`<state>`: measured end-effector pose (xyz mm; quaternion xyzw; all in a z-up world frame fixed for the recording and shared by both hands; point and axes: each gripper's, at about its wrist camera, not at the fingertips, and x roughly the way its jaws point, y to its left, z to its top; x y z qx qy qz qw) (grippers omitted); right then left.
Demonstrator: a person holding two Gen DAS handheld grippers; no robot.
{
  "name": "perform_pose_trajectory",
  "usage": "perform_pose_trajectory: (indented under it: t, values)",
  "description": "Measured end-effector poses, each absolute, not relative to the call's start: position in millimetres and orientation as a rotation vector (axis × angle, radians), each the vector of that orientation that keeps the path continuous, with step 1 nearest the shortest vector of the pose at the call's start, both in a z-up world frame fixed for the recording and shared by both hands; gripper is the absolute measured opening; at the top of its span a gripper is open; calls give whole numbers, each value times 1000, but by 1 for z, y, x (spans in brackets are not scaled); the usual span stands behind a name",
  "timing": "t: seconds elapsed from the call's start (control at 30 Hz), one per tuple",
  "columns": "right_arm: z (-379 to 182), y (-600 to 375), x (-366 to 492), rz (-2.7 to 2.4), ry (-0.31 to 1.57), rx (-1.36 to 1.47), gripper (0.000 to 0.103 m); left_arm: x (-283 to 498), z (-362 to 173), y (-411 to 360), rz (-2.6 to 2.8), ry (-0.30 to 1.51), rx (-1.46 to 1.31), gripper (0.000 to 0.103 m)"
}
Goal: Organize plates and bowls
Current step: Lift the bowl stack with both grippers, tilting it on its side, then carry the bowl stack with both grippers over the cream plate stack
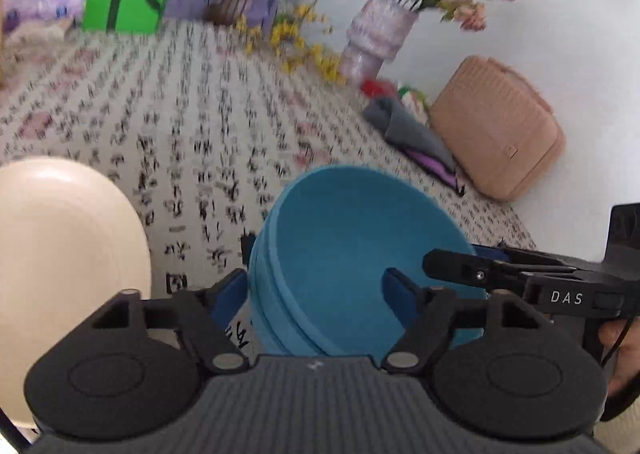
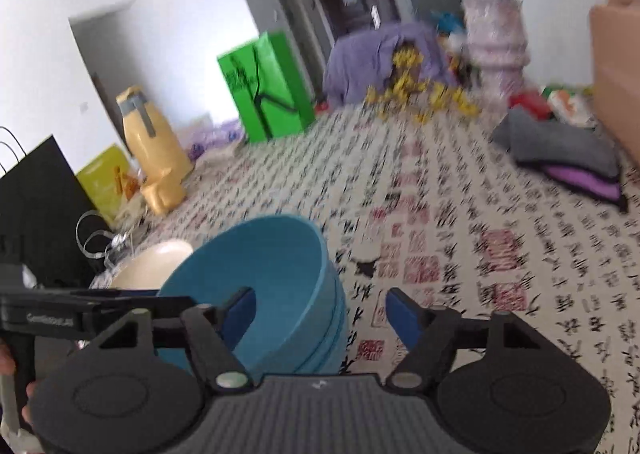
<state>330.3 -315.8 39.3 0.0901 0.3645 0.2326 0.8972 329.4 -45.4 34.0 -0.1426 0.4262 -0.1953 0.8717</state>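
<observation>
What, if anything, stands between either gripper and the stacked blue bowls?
Nothing visible. The left gripper straddles the near rim of the stacked blue bowls; the right gripper has its left finger inside the same stack.

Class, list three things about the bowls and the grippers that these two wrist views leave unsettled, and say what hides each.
- Blue bowls, left view: stack's base, behind the left hand-held gripper.
- Cream bowl, right view: mostly behind the blue stack.
- Both views: whether the right hand-held gripper pads press a rim; motion blur.

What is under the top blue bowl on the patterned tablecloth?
The top blue bowl sits nested in more blue bowls; only their stacked rims show. Their insides and the tablecloth beneath are covered.
</observation>
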Motion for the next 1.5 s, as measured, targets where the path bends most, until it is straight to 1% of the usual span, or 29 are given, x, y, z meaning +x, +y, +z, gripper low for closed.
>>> perform_pose_trajectory:
  t: [0.03, 0.1, 0.13, 0.33, 0.53, 0.73, 0.87, 0.97, 1.03, 1.1, 1.23, 1.5]
  values:
    - [37, -313, 341, 506, 806, 186, 61, 337, 30, -44, -409, 932, -304, 66]
    - [33, -308, 358, 553, 899, 197, 59, 352, 22, -42, -417, 1015, -307, 61]
    - [31, -307, 365, 578, 943, 208, 55, 357, 19, -41, -422, 1051, -308, 59]
    - [12, -303, 395, 638, 1148, 219, 48, 383, 0, -40, -457, 1250, -343, 51]
    - [-4, -310, 415, 693, 1246, 299, 45, 396, -8, -38, -475, 1321, -373, 48]
    - [-11, -315, 425, 715, 1326, 357, 45, 401, -13, -33, -506, 1415, -429, 49]
    - [-18, -312, 431, 706, 1404, 390, 47, 403, -13, -33, -513, 1433, -426, 48]
    - [-20, -309, 431, 689, 1409, 383, 45, 404, -14, -34, -519, 1438, -417, 48]
    - [-20, -308, 431, 665, 1416, 393, 39, 404, -13, -33, -529, 1445, -413, 45]
    - [-19, -308, 433, 640, 1423, 401, 35, 405, -11, -32, -537, 1446, -402, 42]
    - [-14, -303, 434, 624, 1416, 389, 35, 410, -9, -25, -537, 1452, -424, 41]
    - [13, -277, 436, 630, 1370, 352, 35, 407, 14, 9, -539, 1383, -448, 41]
